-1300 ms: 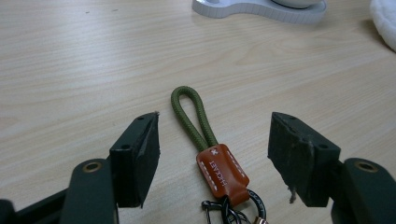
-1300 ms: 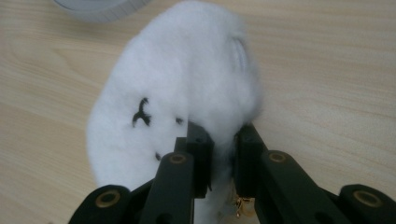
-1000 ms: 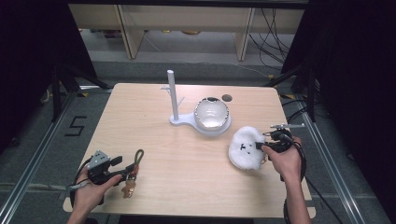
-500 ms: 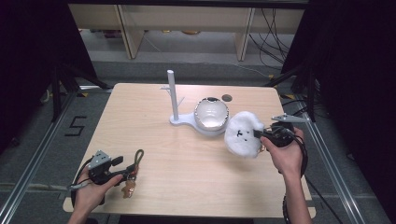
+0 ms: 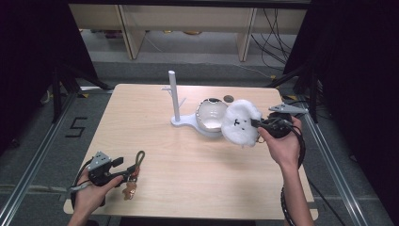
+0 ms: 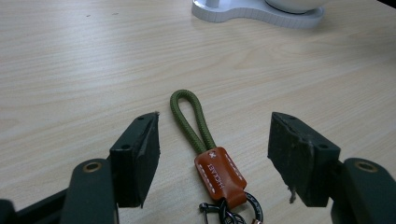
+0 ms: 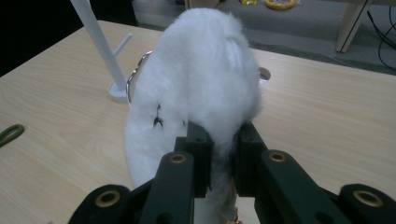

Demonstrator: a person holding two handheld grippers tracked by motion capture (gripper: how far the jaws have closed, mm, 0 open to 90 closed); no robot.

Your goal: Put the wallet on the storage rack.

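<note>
Here, right gripper (image 7: 219, 140) clamped on white plush toy (image 7: 201, 88), lifted off table (image 5: 197, 165); left gripper (image 6: 212, 158) wide apart around keychain strap (image 6: 203, 140)

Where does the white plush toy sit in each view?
High view: white plush toy, right of centre, pinched by the right gripper.
Left gripper view: I don't find it there.
Right gripper view: centre, gripped between the jaws.
Shared landmark: white stand.
</note>
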